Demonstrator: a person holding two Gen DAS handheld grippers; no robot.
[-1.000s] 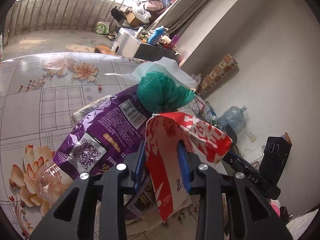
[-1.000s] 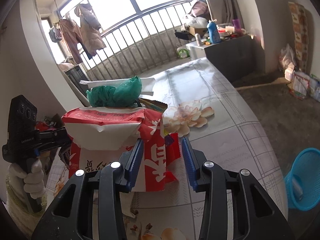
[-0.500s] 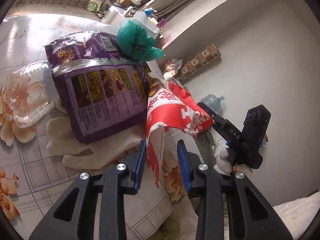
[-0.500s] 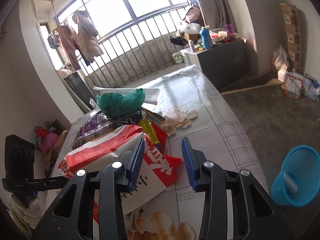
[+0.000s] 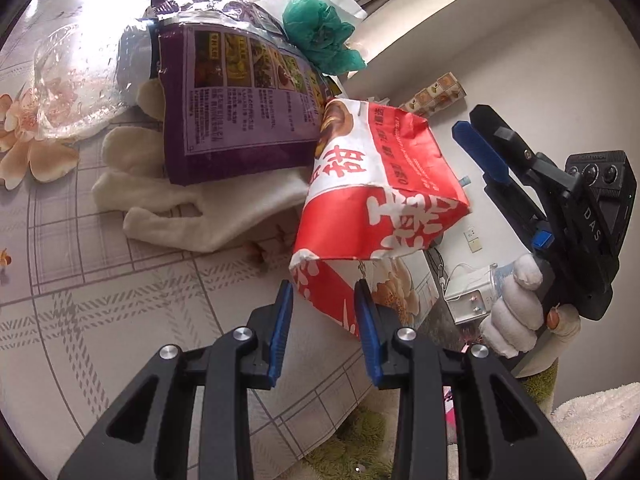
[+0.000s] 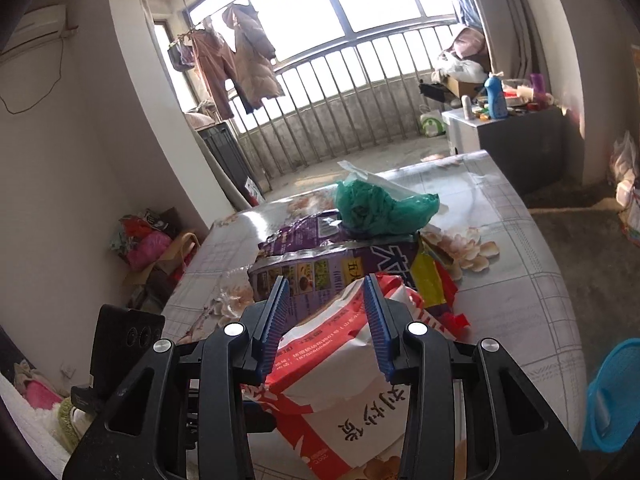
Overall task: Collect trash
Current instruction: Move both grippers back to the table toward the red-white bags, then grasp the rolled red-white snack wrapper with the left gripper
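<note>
A red and white paper bag (image 5: pixel 384 184) hangs just past the table's edge, its lower corner between the pads of my left gripper (image 5: pixel 322 285), which is shut on it. My right gripper (image 6: pixel 326 278) is open above the same bag (image 6: pixel 344 360), which spreads wider than the gap and runs under the right finger. From the left wrist view one blue pad (image 5: pixel 480 152) of the right gripper shows bare, beside the bag's upper corner. Behind lies a heap: a purple snack bag (image 5: pixel 240 112), a crumpled green plastic bag (image 5: pixel 320 36) and clear plastic wrap (image 5: pixel 76 80).
The flower-patterned table (image 5: pixel 100 300) also carries a white glove (image 5: pixel 208 212) and a yellow and red wrapper (image 6: pixel 428 276). A blue basket (image 6: pixel 612 396) stands on the floor to the right. A gloved hand (image 5: pixel 516 312) holds the right gripper.
My left gripper swung down toward the table's edge, taking the red bag with it. My right gripper rose; the bag, beside its left finger half a second ago, now lies under both fingers.
</note>
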